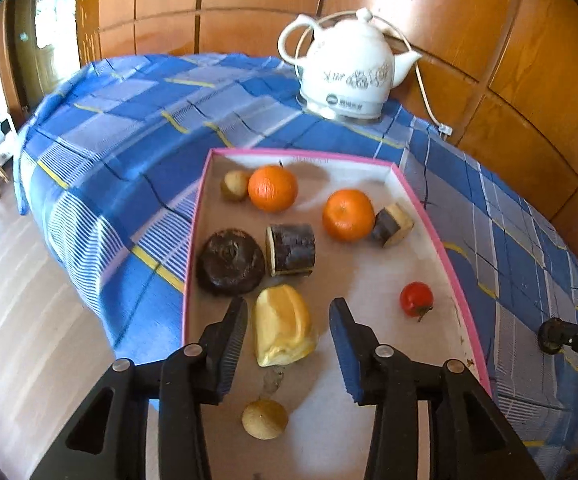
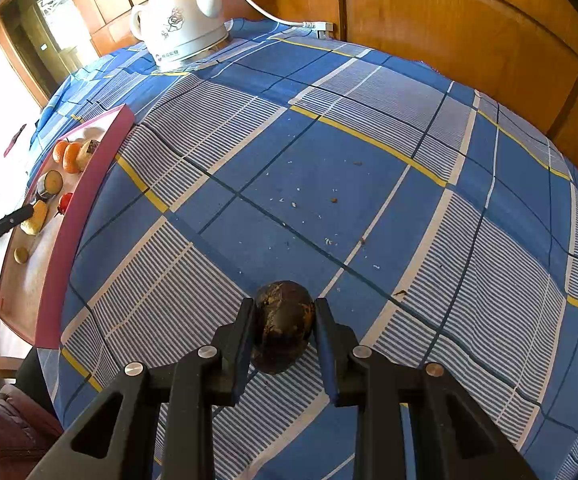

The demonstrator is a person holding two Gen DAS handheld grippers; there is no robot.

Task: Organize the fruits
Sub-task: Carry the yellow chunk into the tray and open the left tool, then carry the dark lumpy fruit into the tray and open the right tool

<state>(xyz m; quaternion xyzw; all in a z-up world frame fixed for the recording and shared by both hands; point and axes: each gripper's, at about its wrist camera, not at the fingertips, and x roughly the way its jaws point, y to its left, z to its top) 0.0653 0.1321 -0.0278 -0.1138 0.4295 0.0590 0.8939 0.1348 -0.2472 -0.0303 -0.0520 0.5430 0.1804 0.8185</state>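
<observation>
A: Left wrist view, status?
B: The left gripper (image 1: 289, 316) is spread; the yellow fruit piece (image 1: 283, 326) lies between its fingers, untouched, inside the pink-rimmed tray (image 1: 441, 236), near the dark round fruit (image 1: 231, 261).
A: Right wrist view?
B: The right gripper (image 2: 283, 322) pinches a dark brown fruit (image 2: 283, 324), possibly resting on the blue checked cloth (image 2: 329, 168), well right of the tray.
</observation>
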